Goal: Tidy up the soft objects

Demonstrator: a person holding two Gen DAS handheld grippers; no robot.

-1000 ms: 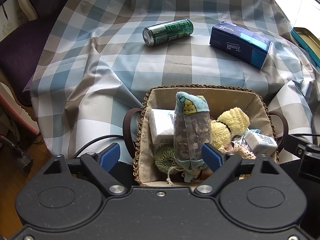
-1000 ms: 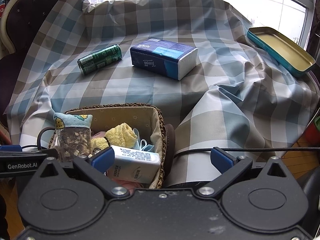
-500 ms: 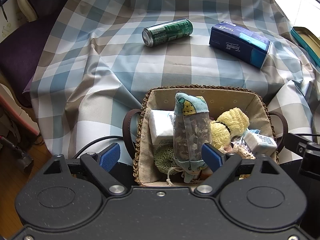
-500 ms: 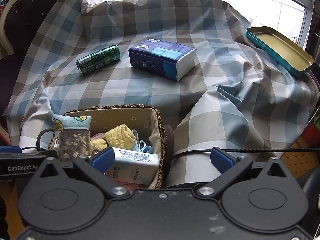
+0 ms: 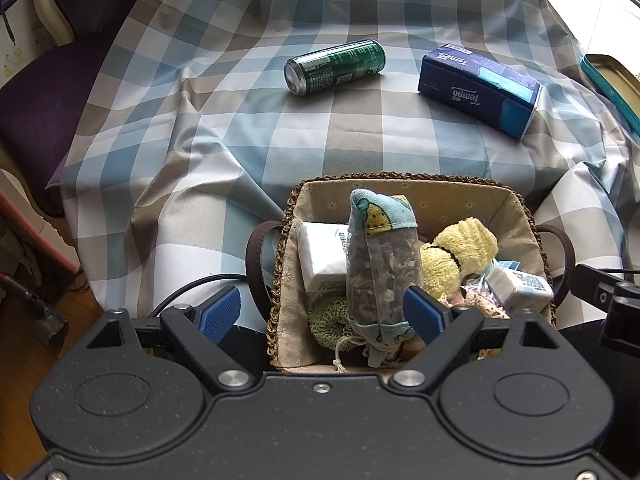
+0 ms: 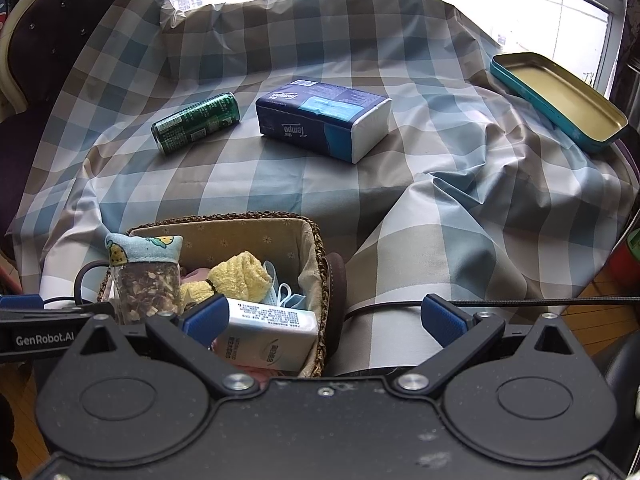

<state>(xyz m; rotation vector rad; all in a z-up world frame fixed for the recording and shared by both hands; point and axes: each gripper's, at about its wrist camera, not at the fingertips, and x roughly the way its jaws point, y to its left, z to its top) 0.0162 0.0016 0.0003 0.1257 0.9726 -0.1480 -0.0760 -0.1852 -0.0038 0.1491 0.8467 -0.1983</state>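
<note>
nothing moved, L gripper (image 5: 322,312) & R gripper (image 6: 322,316) both wide open, empty, over basket (image 5: 404,184)

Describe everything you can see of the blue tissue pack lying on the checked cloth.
The tissue pack is a soft rectangular block in dark blue plastic wrap with a lighter blue panel on top, white lettering on its long side and a white end. It lies flat and looks unopened on the checked tablecloth, beyond the basket, beside the green can but apart from it. Nothing else touches it.
</note>
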